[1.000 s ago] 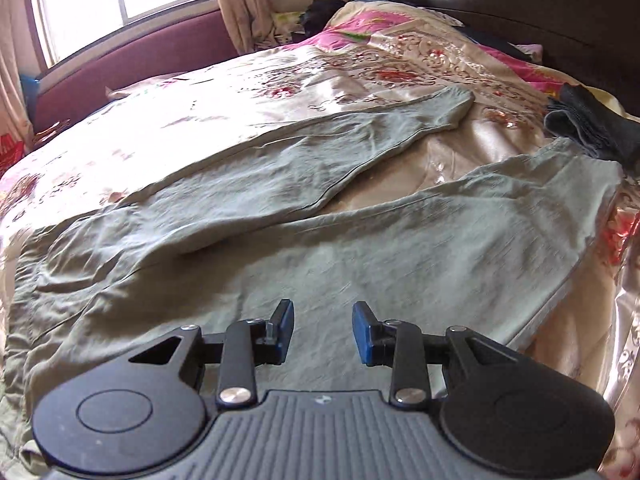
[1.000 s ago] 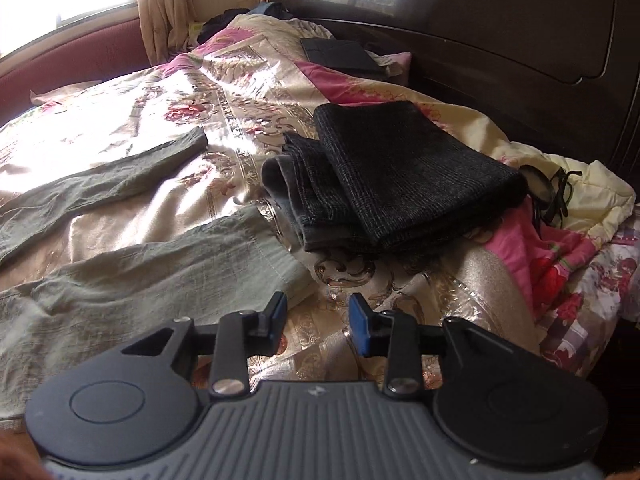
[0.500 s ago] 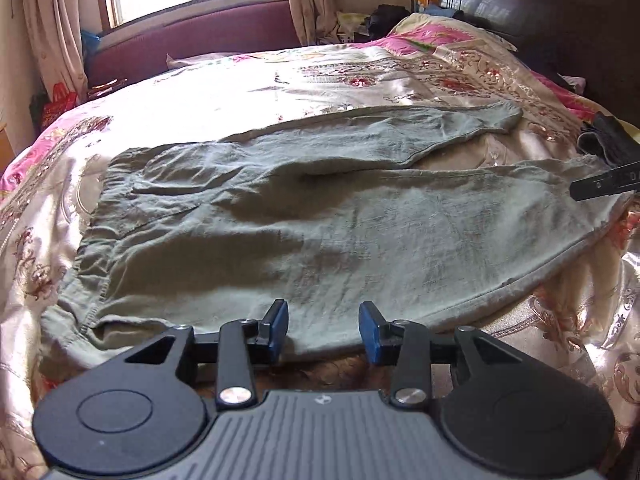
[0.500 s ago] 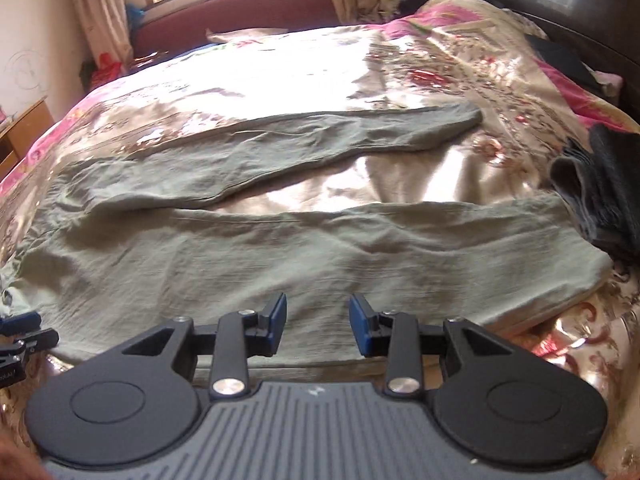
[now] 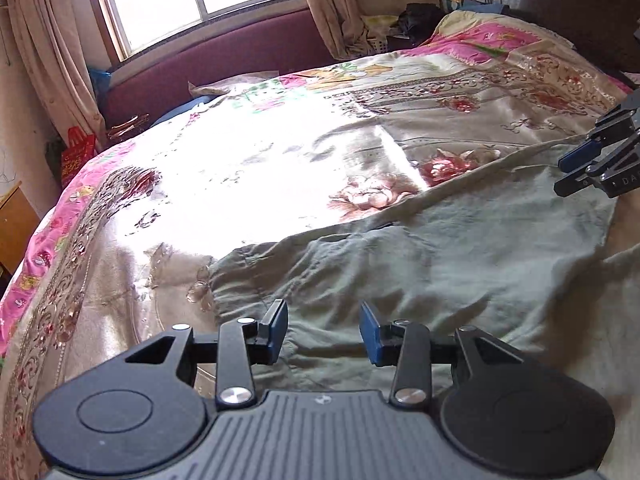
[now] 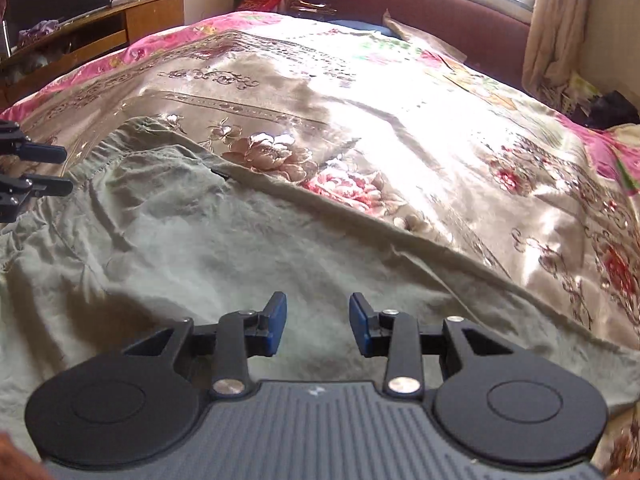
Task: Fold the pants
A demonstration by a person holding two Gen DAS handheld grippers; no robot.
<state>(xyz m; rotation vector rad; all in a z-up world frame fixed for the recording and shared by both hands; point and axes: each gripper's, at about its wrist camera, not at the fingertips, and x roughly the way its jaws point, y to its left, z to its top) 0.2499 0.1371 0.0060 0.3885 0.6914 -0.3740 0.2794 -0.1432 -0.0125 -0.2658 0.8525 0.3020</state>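
Both tongs look alike. The left tongs [image 5: 323, 330] have a black body with a ribbed grey panel at its centre bearing a small pale logo, flanked by two round black discs with embossed circles. Black link arms pivot on silver screws and end in blue pads [image 5: 369, 334]. The right tongs [image 6: 318, 323] match; white lettering marks their side in the left view.

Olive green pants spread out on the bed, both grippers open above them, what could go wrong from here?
1. The olive green cotton pants lie on a shiny satin floral bedspread; pulling may slide or bunch both.
2. The left gripper hovers over a rumpled, creased patch, so its jaws might pinch only the top layer.
3. The right gripper sits mid-fabric, away from any edge, so a fold started there could come out crooked.
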